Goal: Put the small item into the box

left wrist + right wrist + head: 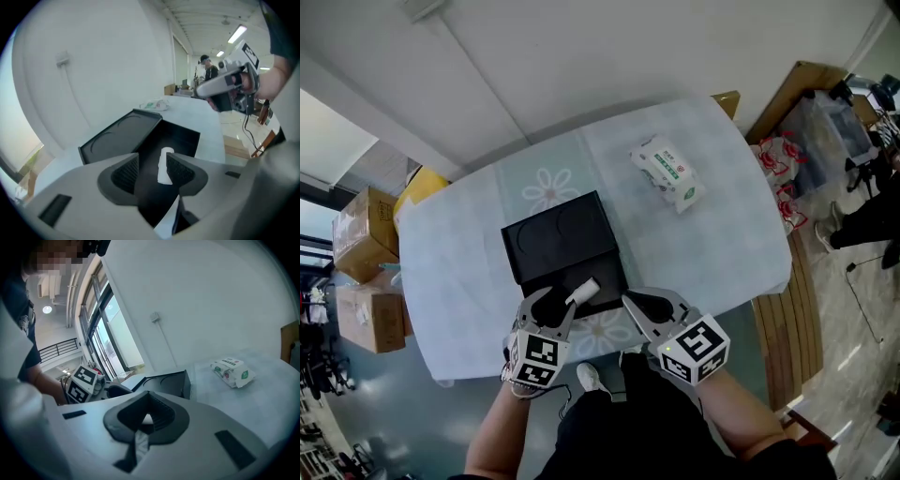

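Now the small white item [164, 165] sits between the left hand-held gripper's [152, 160] wide-apart jaws, against its right pad, over the open black box [185, 136]. The right hand-held gripper [148, 414] is closed.

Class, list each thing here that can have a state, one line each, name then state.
box, open, lid folded back
left gripper, open
right gripper, shut, empty
small white item, between left gripper's jaws over the box, not clamped
wipes pack, lying flat on the table
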The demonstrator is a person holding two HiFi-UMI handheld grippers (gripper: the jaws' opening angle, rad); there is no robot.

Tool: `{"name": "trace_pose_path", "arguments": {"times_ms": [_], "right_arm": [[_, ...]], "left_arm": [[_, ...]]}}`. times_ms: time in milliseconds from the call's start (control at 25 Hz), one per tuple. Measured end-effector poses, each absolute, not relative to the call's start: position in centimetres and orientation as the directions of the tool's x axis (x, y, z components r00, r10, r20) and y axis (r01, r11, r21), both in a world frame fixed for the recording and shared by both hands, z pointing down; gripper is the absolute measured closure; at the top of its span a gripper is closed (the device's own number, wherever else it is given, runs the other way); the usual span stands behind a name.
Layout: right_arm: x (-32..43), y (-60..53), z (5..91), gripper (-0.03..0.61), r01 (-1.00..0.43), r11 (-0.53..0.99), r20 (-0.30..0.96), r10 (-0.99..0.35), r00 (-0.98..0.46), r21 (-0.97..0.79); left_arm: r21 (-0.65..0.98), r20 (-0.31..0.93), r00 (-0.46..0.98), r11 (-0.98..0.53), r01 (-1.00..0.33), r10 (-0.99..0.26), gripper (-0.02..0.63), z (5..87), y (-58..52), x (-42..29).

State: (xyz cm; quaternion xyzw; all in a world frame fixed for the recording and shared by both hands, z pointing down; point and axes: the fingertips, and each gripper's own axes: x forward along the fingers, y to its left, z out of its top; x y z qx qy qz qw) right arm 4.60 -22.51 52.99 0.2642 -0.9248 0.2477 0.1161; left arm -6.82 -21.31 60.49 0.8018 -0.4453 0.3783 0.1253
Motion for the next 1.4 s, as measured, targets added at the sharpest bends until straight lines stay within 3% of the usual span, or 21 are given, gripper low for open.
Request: {"name": "trace_pose_path", "arguments": {"times_ms": [160,280,440,840,1400], "right_arm": [[2.7,-21.5,52.1,0.569,-0.544,0.754,0.351,-0.43,-0.832,-0.367],[1.3,-20.5,51.0,0.569,-0.554,0.754,0.343,-0.447,-0.826,-0.352],[0.0,-19.3,49.0,0.569,-0.567,0.755,0.323,-0.475,-0.819,-0.329],[-3.0,-14.5,43.5,0.569,-0.599,0.757,0.262,-0.542,-0.798,-0.261],[-6.6,-5.9,40.7,0.569,-0.631,0.749,0.241,-0.587,-0.773,-0.202]], "left_arm": [[-0.082,0.571,0.416,-0.553,-0.829,-0.708,0.474,55.9,-20.3,-7.5],[-0.043,0.496,0.442,-0.53,-0.847,-0.747,0.568,53.2,-18.9,-8.9],[0.029,0.4,0.487,-0.521,-0.853,-0.776,0.604,49.3,-16.6,-10.2],[0.191,0.193,0.566,-0.536,-0.823,-0.801,0.606,42.8,-11.0,-12.5],[0.126,0.154,0.614,-0.601,-0.789,-0.774,0.606,40.2,-3.1,-14.9]]}}
